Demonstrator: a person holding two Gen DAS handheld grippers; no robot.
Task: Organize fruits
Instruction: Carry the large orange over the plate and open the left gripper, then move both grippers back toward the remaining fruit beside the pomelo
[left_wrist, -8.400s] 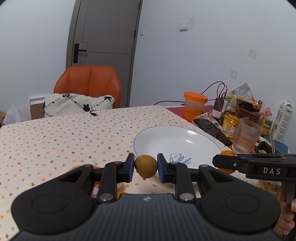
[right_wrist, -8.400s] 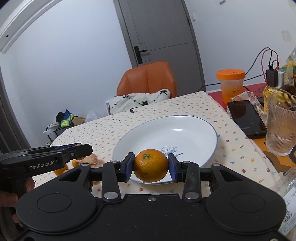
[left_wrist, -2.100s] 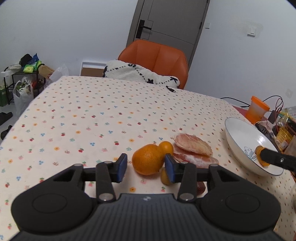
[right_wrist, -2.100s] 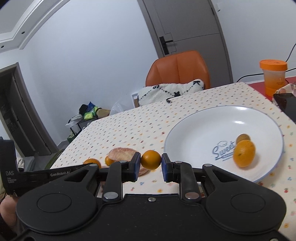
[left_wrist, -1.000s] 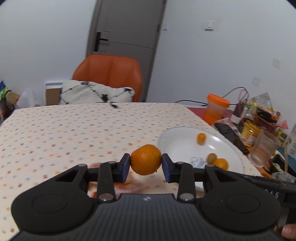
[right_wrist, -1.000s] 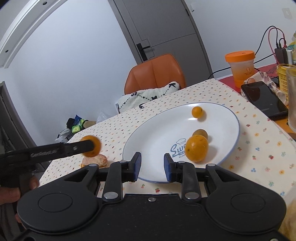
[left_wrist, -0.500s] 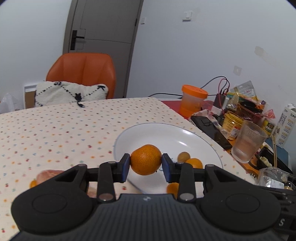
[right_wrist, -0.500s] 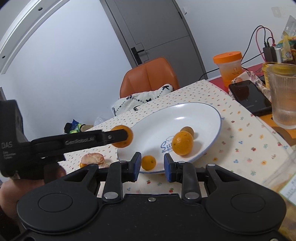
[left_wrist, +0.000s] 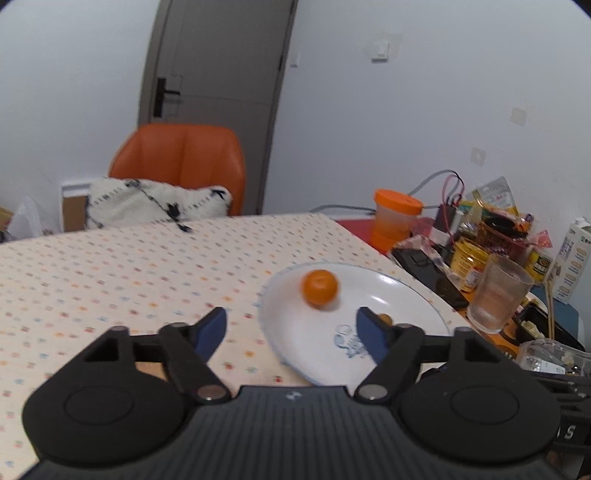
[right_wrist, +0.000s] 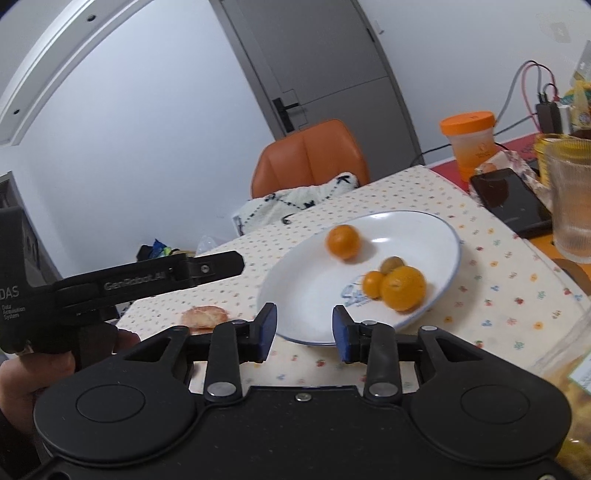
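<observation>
White plate (right_wrist: 448, 236) with a thin blue rim and blue print at centre rests on the dotted tablecloth and holds four fruits. One orange mandarin (right_wrist: 342, 241), motion-blurred, sits alone toward the plate's far left side; a larger orange (right_wrist: 402, 288), a small orange fruit (right_wrist: 372, 283) and a small brownish-green fruit (right_wrist: 391, 263) lie clustered, touching, nearer the centre-right. A peeled citrus piece (right_wrist: 204, 316) lies on the cloth, left of the plate and apart from it

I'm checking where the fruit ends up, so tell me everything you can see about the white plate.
The plate is round, shallow, white and glossy, with a thin blue rim and blue printed lettering inside. It sits flat on the dotted tablecloth near the phone. Four fruits lie in it: one orange apart, and a touching cluster of a larger orange, a small one and a brownish fruit.
</observation>
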